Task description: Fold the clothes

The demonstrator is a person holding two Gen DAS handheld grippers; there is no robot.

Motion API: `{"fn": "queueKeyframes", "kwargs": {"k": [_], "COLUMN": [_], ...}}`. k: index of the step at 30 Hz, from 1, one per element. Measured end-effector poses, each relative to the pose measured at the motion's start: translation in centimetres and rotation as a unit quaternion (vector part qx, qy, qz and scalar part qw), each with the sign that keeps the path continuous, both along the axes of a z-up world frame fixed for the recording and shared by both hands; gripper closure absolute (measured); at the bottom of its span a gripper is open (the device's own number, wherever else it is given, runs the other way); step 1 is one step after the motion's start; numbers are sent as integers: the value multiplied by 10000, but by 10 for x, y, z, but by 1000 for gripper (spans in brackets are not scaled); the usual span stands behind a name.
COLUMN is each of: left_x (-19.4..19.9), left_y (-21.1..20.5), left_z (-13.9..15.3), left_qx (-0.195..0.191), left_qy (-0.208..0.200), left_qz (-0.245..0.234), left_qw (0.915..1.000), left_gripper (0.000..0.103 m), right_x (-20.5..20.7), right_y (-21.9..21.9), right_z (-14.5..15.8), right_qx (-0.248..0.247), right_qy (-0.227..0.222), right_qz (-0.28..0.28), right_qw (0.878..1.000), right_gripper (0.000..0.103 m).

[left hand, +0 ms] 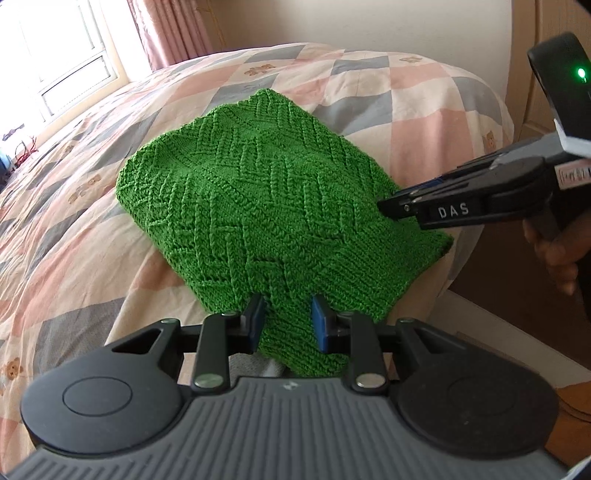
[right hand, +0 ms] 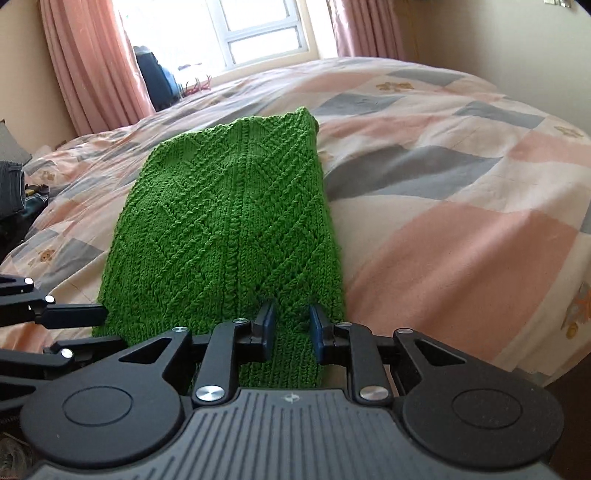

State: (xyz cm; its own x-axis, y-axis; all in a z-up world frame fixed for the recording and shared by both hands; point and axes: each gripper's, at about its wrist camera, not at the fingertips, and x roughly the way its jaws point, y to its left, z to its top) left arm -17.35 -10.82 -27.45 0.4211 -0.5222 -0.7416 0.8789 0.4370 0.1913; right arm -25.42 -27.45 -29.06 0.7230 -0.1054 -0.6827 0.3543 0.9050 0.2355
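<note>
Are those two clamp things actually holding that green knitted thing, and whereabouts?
Each gripper's fingers straddle the near edge of the folded green knitted garment, left gripper, right gripper; whether they pinch it cannot be told.

Left gripper [left hand: 288,319] fingers parted; right gripper [right hand: 291,325] fingers parted.

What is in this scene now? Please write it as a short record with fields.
place: bed with a patchwork quilt, near a window with pink curtains
garment: green knitted sweater, folded into a long strip on the quilt
near end of garment: hangs over the edge of the bed
left gripper: jaws open, one on each side of the near end
right gripper: jaws open, one on each side of the near end
</note>
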Motion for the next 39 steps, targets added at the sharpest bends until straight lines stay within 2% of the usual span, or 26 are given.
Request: {"fn": "queueKeyframes", "kwargs": {"k": [3, 7, 9, 11, 13, 15, 17, 18, 21, 24, 29, 31, 35, 39], "left_x": [-3, 0, 2, -1, -6, -12, -17, -20, -26, -32, -40, -43, -47, -50], "left_y": [3, 2, 1, 2, 5, 11, 16, 19, 27, 32, 39, 42, 46, 53], "left_z": [1, -9, -12, -7, 0, 8, 14, 17, 21, 25, 34, 40, 51, 58], "left_qx": [18, -41, -47, -8, 5, -5, -15, -20, 10, 97, 204, 187, 148, 64], "left_qy": [-33, 5, 7, -51, -87, -72, -43, -17, 55, 88, -32, -67, -115, -78], "left_qz": [22, 23, 88, 156, 244, 343, 435, 474, 628, 829, 1100, 1155, 1279, 1329], "left_qw": [10000, 10000, 10000, 9999, 9997, 9994, 9990, 9989, 9980, 9965, 9937, 9931, 9916, 9911], "left_gripper": [80, 79, 79, 79, 79, 78, 68, 67, 67, 62, 40, 40, 28, 25], "right_x": [-5, -5, -6, -9, -17, -29, -38, -42, -49, -53, -56, -58, -57, -61], "right_y": [3, -1, -4, -3, 1, 4, 9, 12, 19, 25, 39, 45, 57, 63], "right_z": [-1, -22, -15, -6, 4, 10, 16, 18, 23, 30, 47, 54, 67, 75], "right_qx": [-57, -143, 66, 126, 139, 309, 397, 411, 425, 384, 196, 92, -169, -210], "right_qy": [-20, -48, -32, -10, -37, -196, -261, -259, -197, -133, -20, 38, 267, 265], "right_qz": [-32, -60, -144, -207, -313, -327, -325, -319, -337, -376, -375, -381, -482, -529], "right_qw": [10000, 9999, 9999, 9997, 9994, 9988, 9983, 9983, 9983, 9985, 9991, 9992, 9983, 9980], "right_gripper": [82, 82, 80, 76, 63, 60, 55, 50, 46, 30, 12, 3, 2, 2]}}
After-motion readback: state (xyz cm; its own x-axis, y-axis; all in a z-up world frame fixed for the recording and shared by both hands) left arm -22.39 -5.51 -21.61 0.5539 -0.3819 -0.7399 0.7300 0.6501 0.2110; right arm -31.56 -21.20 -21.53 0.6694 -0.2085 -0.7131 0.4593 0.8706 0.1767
